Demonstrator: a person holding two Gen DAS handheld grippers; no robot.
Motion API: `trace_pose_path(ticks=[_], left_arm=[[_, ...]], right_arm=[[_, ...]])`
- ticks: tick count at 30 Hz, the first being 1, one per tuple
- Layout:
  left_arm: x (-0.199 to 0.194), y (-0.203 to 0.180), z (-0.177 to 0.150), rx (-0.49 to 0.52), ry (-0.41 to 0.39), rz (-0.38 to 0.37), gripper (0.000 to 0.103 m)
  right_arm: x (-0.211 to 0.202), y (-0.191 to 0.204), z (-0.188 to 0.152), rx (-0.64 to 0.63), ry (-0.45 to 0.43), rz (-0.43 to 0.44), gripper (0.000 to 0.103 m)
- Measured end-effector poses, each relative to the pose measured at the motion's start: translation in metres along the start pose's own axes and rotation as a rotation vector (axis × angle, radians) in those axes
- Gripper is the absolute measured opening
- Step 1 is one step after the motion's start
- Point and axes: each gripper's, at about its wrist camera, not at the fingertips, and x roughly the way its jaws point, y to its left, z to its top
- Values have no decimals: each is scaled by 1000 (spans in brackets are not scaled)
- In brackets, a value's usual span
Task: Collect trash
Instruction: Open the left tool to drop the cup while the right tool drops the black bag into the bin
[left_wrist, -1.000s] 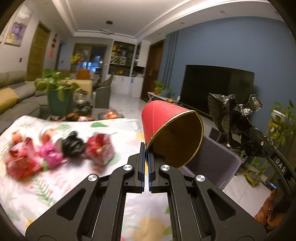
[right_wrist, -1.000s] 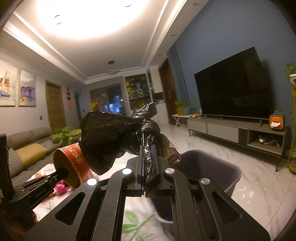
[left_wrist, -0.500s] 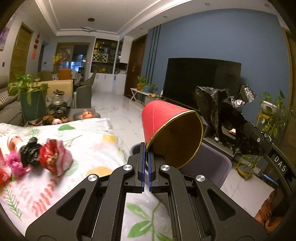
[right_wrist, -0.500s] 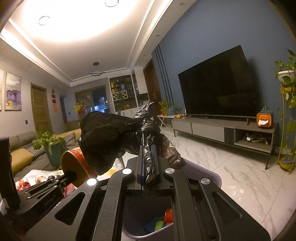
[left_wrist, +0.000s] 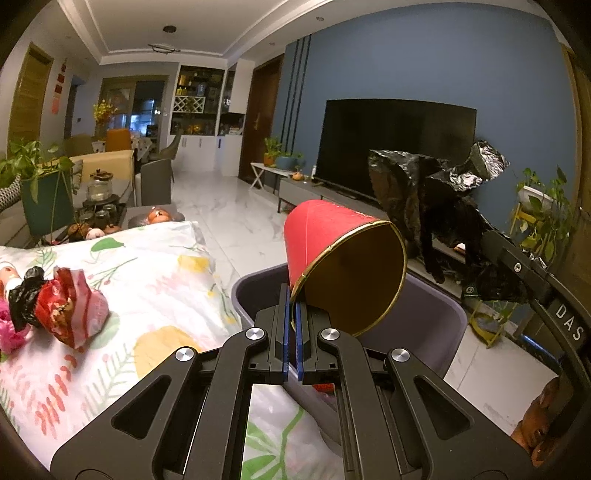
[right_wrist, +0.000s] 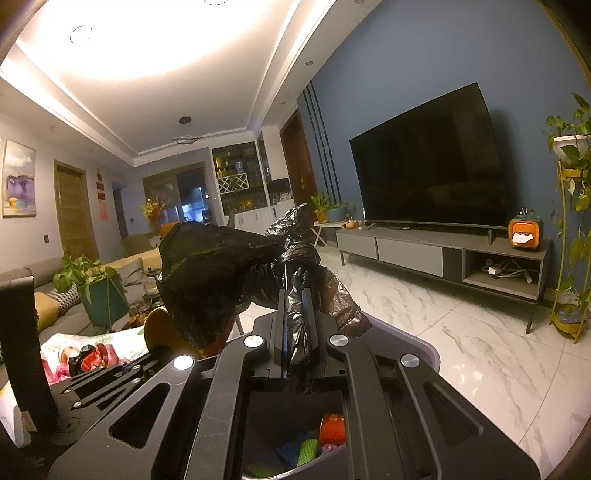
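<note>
Red paper cup with gold interior, rim pinched in the closed left gripper, held tilted over the grey bin; crumpled black plastic bag clamped in the right gripper above the same bin.

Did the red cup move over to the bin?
Yes. The red cup, pinched in the left hand-held gripper, was over the flowery tablecloth a second ago. Now it hangs above the grey bin, away from the table.
</note>
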Motion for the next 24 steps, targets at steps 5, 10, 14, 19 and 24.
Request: trace_pose_path(ticks=[5, 10, 14, 19, 24], left_arm=[[10, 0, -1, -4, 16, -5, 2], [18, -5, -3, 0, 27, -12, 2], [21, -8, -5, -3, 33, -13, 2], [24, -9, -5, -2, 34, -14, 2], [27, -13, -7, -3, 42, -21, 2]], right_arm=[[6, -3, 0, -2, 12, 4, 7], [9, -5, 1, -2, 26, 6, 7], [12, -5, 2, -2, 37, 4, 7], [16, -5, 2, -4, 42, 2, 7], [22, -6, 2, -5, 64, 8, 8]])
